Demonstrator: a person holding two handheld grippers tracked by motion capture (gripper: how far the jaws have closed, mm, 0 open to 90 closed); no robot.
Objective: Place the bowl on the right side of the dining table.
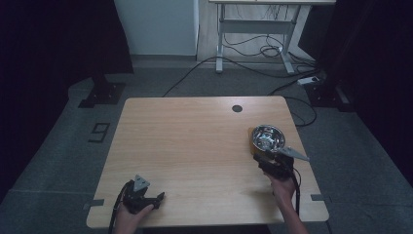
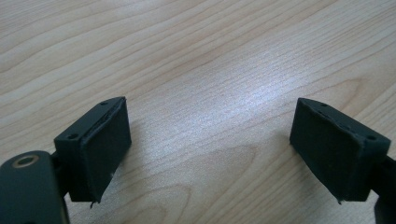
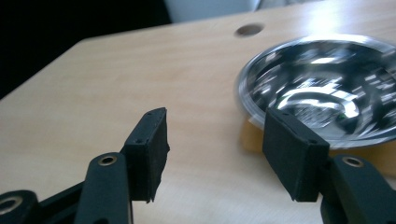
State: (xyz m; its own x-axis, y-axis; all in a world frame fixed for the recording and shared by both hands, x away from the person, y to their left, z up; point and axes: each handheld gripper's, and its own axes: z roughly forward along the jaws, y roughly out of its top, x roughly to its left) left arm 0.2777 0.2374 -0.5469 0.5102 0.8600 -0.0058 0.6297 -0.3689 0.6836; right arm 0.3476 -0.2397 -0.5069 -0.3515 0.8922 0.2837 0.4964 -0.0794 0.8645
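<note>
Nearest the person's edge of the table (image 1: 195, 146), the left tool (image 1: 158, 199) rests low at the near-left corner, held in the left hand (image 1: 127, 217); in the left gripper view its two black pads stand wide apart with only bare wood grain between them, gripping nothing. Farther in on the right side, the right hand (image 1: 283, 187) holds the right tool (image 1: 259, 158) just short of a shiny metal bowl (image 1: 268, 137). In the right gripper view that tool's jaws are parted with nothing between them, the right pad lying in front of the bowl's (image 3: 322, 84) near rim; whether it touches the rim I cannot tell. This bowl sits on a yellow-orange pad (image 3: 252, 137) near the table's right edge. Beyond it, a dark round hole (image 1: 237, 108) marks the far edge of the table, and past that lie grey floor, cables and another desk's legs.
</note>
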